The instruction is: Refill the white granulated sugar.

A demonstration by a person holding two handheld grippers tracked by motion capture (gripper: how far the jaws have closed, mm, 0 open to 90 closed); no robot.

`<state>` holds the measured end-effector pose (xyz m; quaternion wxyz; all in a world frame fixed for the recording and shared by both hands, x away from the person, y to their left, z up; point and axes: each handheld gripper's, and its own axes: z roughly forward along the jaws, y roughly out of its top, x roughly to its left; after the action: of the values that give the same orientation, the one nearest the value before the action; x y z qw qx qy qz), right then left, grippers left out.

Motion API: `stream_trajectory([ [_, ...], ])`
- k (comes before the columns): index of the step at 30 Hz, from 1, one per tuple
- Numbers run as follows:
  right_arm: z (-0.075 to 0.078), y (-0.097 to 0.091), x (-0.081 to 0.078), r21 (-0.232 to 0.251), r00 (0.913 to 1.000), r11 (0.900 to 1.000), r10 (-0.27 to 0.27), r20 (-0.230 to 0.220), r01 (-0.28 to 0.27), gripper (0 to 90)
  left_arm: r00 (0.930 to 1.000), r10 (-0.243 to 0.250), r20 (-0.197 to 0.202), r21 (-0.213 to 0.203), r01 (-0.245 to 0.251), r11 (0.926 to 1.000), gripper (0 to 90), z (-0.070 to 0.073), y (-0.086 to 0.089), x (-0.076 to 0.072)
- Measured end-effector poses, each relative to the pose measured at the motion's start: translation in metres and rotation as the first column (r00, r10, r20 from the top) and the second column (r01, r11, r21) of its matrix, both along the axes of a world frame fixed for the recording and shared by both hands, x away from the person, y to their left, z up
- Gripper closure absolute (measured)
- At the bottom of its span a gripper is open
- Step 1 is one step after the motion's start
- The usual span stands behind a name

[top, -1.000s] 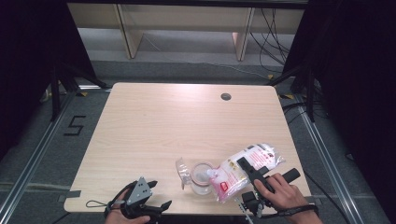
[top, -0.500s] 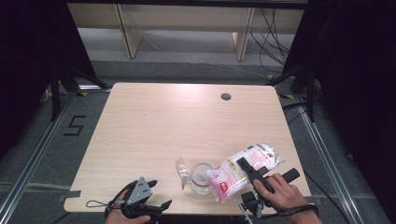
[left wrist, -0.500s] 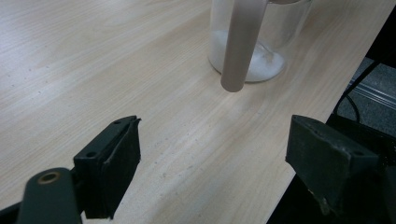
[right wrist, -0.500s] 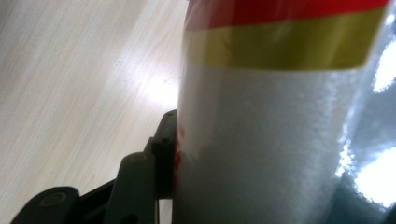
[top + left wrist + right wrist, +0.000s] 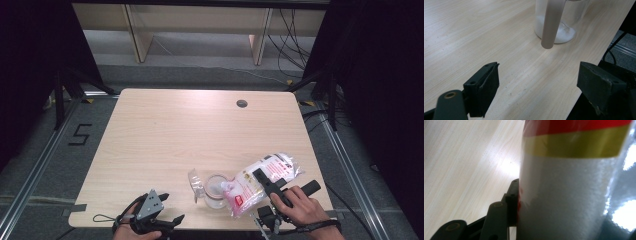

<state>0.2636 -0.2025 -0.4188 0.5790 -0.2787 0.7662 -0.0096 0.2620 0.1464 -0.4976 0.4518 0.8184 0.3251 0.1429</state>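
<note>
At the near right edge of the worktop (image 5: 165, 130), the right gripper (image 5: 264, 181) has its jaws clamped around a plastic bag of white granules (image 5: 264, 176), tilted so its lower end hangs over a clear glass jar (image 5: 216, 186) that already holds some white powder. The left gripper (image 5: 150, 212) rests at the near left corner, jaws spread wide with nothing between them. Spillage looks the main risk: the jar stands unsteadied, so a nudge from the bag could tip it, and granules could miss the mouth if the bag sags. Whether the bag's opening sits inside the jar's rim cannot be made out, and a pale rod (image 5: 551, 23) crosses the jar in the left gripper view, its top cut off.
</note>
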Motion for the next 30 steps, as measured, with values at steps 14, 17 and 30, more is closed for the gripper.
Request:
stream_trajectory([
  [14,0.0011,0.0011,0.0005,-0.051,0.9993,0.9985,0.023,0.03,-0.022,57.6,1.0,-0.002,-0.003,0.007,0.002,1.0,17.4,-0.0003,0.0004,0.0005],
  [17,0.0013,0.0012,0.0003,-0.051,0.9993,0.9985,0.021,0.03,-0.019,57.6,1.0,-0.003,-0.002,0.006,0.003,1.0,17.3,-0.0002,0.0004,0.0006],
  [30,-0.0006,0.0021,-0.0007,-0.059,0.9995,0.9982,0.009,0.032,-0.007,57.9,1.0,-0.004,0.0,0.009,0.004,1.0,17.4,0.0,0.0005,0.0006],
])
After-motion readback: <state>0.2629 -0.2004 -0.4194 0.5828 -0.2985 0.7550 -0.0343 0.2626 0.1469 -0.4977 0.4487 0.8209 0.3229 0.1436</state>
